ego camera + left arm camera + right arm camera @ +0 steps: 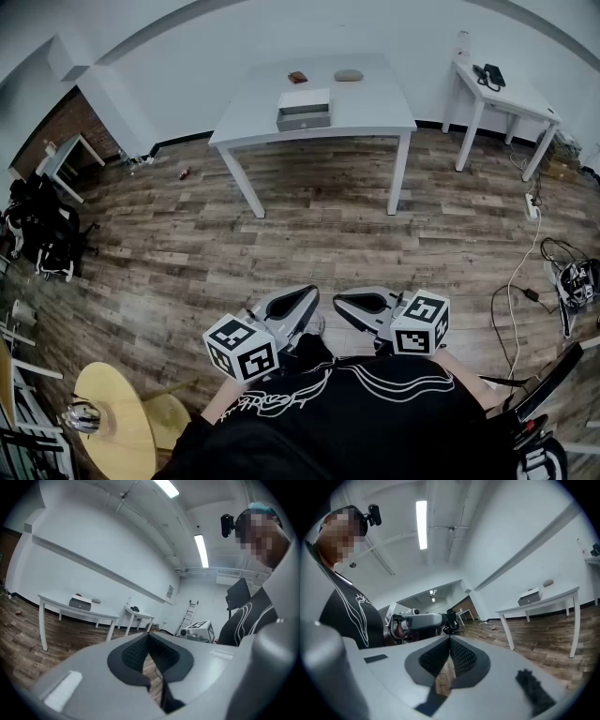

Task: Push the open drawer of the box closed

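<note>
- The box sits on the white worktop at the far side of the room. It's about mid-worktop, with a wide stretch of wood floor between it and us.
- Both tongs are parked low, close against our body, so nothing is happening at the box yet. We reckon the job right now is just walking over there.
- Left tongs: clenched, tips meeting, nothing between them.
- Right tongs: same deal, pinched together and empty.
- Our guess at why they're closed: a push needs no grab, and closed tips make one blunt nose to press with.
- The two noses angle in toward each other and point roughly toward the far side, so they're already facing the way we need to go.
- The box's long axis runs left-right, along the worktop's long edge.
- Its grey drawer front faces near, toward us, so the push should go straight toward the far wall, square to that front.
- From this range the box is too small for us to tell how far the drawer sticks out.
- A small brown thing and a grey oval thing lie behind the box near the worktop's far edge, apart from it.
- If the whole box slides instead of the drawer going in, it'd head their way. Bracing the back with the other tongs might be smart.
</note>
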